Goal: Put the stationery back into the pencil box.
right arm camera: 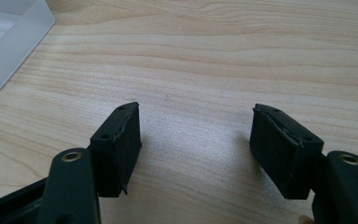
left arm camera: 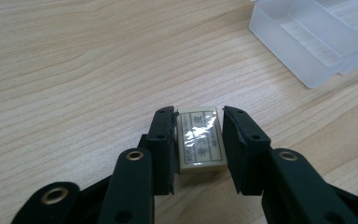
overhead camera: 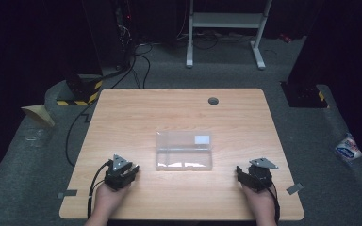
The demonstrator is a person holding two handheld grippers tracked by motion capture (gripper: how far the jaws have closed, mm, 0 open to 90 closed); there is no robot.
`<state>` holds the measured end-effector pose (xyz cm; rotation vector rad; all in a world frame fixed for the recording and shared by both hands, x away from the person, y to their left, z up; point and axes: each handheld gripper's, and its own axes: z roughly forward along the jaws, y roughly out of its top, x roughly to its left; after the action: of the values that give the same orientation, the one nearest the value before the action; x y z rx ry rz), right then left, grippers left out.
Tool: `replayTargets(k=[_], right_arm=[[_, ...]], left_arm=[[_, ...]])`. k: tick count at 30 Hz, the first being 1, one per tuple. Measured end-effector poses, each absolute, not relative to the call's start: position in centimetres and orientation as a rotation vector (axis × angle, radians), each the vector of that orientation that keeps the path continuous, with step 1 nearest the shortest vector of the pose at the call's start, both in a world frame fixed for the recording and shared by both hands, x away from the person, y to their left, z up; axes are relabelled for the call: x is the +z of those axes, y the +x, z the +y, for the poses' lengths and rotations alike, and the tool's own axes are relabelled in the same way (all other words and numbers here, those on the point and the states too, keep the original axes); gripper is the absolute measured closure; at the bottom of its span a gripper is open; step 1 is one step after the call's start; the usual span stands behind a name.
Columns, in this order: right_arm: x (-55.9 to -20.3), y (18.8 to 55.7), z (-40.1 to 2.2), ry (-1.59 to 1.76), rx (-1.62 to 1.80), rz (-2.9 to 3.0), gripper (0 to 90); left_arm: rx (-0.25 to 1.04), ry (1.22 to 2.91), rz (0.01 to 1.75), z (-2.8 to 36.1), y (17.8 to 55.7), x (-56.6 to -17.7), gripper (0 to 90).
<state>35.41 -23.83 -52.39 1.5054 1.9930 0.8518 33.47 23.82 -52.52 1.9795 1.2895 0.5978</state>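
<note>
We see a light wooden table [overhead camera: 136,117] in a dark room. Mid-frame, our left gripper [left arm camera: 199,135] pinches a small cream eraser [left arm camera: 200,139]. Our right gripper [right arm camera: 196,149] is spread wide.

Left tongs [left arm camera: 199,140] clamped, right tongs [right arm camera: 198,149] agape.

Between your left tongs [left arm camera: 199,135] sits a small cream rectangular block [left arm camera: 200,140] with dark printed characters under a glossy wrapper. It lies flat on the bench [left arm camera: 74,70], face up, both pads against its long sides, near the bench's front-left corner.
</note>
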Motion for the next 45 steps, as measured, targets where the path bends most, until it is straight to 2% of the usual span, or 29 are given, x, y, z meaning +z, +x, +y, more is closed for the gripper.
replayTargets(k=[24, 29, 39, 45], right_arm=[[-52.4, 35.3, -23.8, 1.512, 0.853, 1.984, 35.6], [-52.4, 35.3, -23.9, 1.514, 0.859, 1.986, 35.6], [-52.4, 35.4, -23.9, 1.491, 0.859, 2.003, 35.5], [-52.3, 35.5, -23.9, 1.492, 0.861, 2.010, 35.6]], left_arm=[[0.654, 1.960, 1.290, 23.5, 32.8, -52.7, 68.0], [0.653, 1.901, 1.301, 23.2, 32.5, -51.8, 68.0], [0.676, 1.939, 1.273, 21.3, 31.4, -50.1, 68.0], [0.645, 1.918, 1.265, 20.6, 31.2, -49.5, 68.0]])
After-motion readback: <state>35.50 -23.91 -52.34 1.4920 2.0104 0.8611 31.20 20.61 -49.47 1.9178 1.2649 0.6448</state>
